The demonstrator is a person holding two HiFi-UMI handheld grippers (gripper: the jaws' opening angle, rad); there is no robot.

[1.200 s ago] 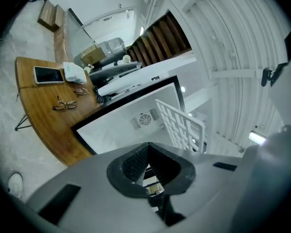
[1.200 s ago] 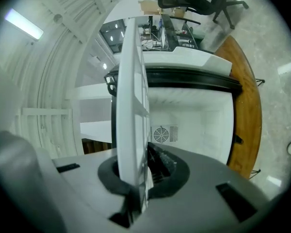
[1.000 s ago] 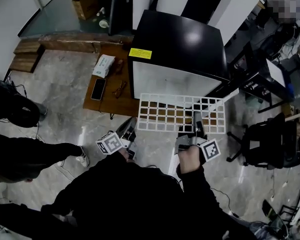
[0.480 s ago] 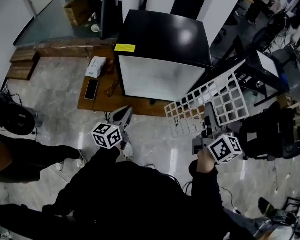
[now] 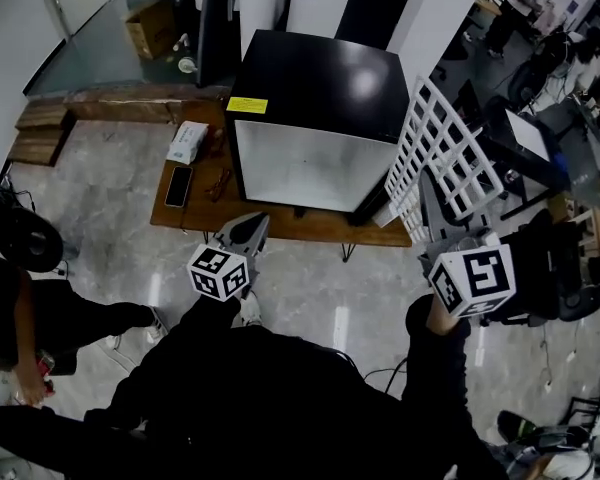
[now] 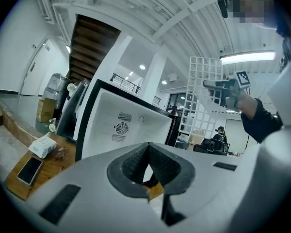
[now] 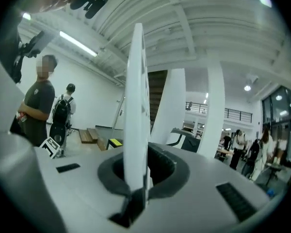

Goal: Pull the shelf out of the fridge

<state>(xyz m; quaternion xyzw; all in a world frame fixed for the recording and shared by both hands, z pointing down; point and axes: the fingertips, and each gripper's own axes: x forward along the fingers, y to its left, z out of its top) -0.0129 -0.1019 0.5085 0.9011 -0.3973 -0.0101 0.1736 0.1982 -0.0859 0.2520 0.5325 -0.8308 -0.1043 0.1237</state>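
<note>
The black fridge point(image 5: 320, 78) stands on a low wooden table with its white inside point(image 5: 310, 163) facing me. The white wire shelf point(image 5: 445, 158) is out of the fridge and stands upright on edge at the right. My right gripper point(image 5: 428, 208) is shut on its lower edge. In the right gripper view the shelf point(image 7: 136, 106) runs edge-on up from between the jaws of the right gripper point(image 7: 138, 188). My left gripper point(image 5: 245, 233) hangs in front of the fridge, shut and holding nothing. In the left gripper view the left gripper point(image 6: 148, 176) points at the fridge point(image 6: 131, 125), with the shelf point(image 6: 201, 91) raised to the right.
On the wooden table point(image 5: 195, 218), left of the fridge, lie a phone point(image 5: 177, 183), a tissue pack point(image 5: 187, 140) and glasses point(image 5: 218, 181). A cardboard box point(image 5: 150, 30) sits at the back. A person point(image 5: 5, 238) stands at the left, and an office chair point(image 5: 545, 268) at the right.
The right gripper has risen and rolled, turning the shelf from flat in front of the fridge to upright at the right. The left gripper is no longer at the shelf's corner and has lifted a little.
</note>
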